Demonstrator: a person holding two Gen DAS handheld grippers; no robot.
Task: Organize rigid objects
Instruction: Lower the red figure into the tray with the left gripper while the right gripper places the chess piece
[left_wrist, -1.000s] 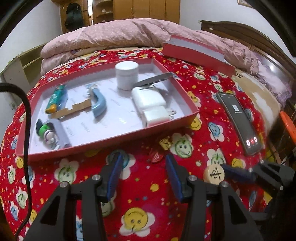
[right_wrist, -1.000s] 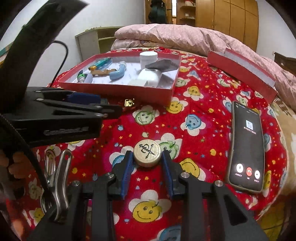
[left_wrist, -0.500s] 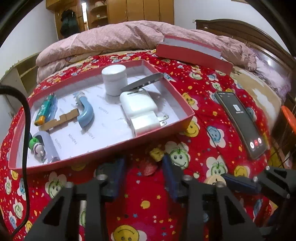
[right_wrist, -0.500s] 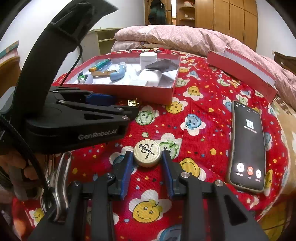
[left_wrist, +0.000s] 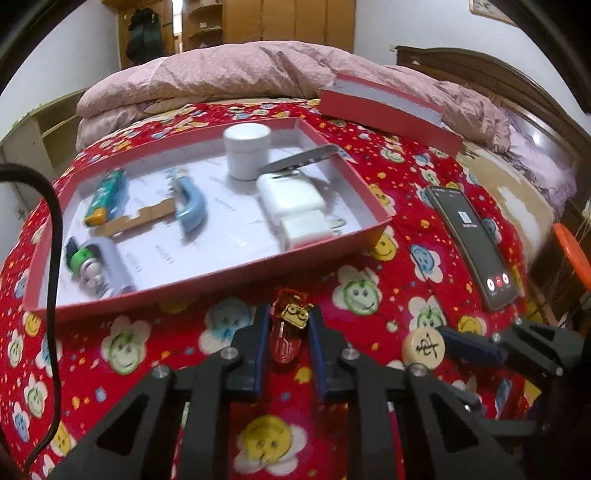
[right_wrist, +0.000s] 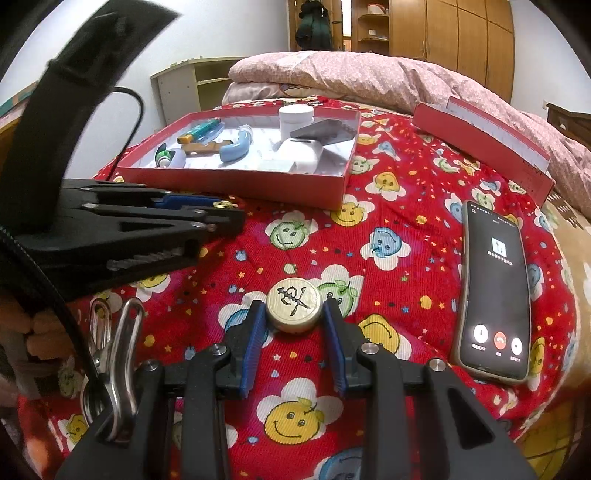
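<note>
Bed (left_wrist: 122, 343) with red smiley-flower cover fills both views. Red cardboard box tray (left_wrist: 207, 273) across upper middle of left wrist frame, already holding white jar (left_wrist: 245, 149), white charger (left_wrist: 290, 197), blue curved handle (left_wrist: 190, 206), other small bits. Box lid (left_wrist: 388, 110) upper right, well apart. Black phone (left_wrist: 469, 243) at right, long axis running up-down the frame.

Left hand-held gripper (left_wrist: 286, 332) lower centre, jaws narrowed around red keychain charm (left_wrist: 286, 341); contact with pads not clear, so cannot tell if clamped. Charm's long axis along the fingers, gold tag (left_wrist: 295, 315) at far end, just below tray's near wall. Tray straight ahead, so left side nearer.

Right hand-held gripper (right_wrist: 293, 314) lower centre of right wrist frame, jaws parted, straddling round wooden chess piece (right_wrist: 293, 308), small gaps either side. Piece flat on cover, no long axis. Tray (right_wrist: 332, 188) up-left from it, farther off.

Likely next: close, lift, carry to tray.
</note>
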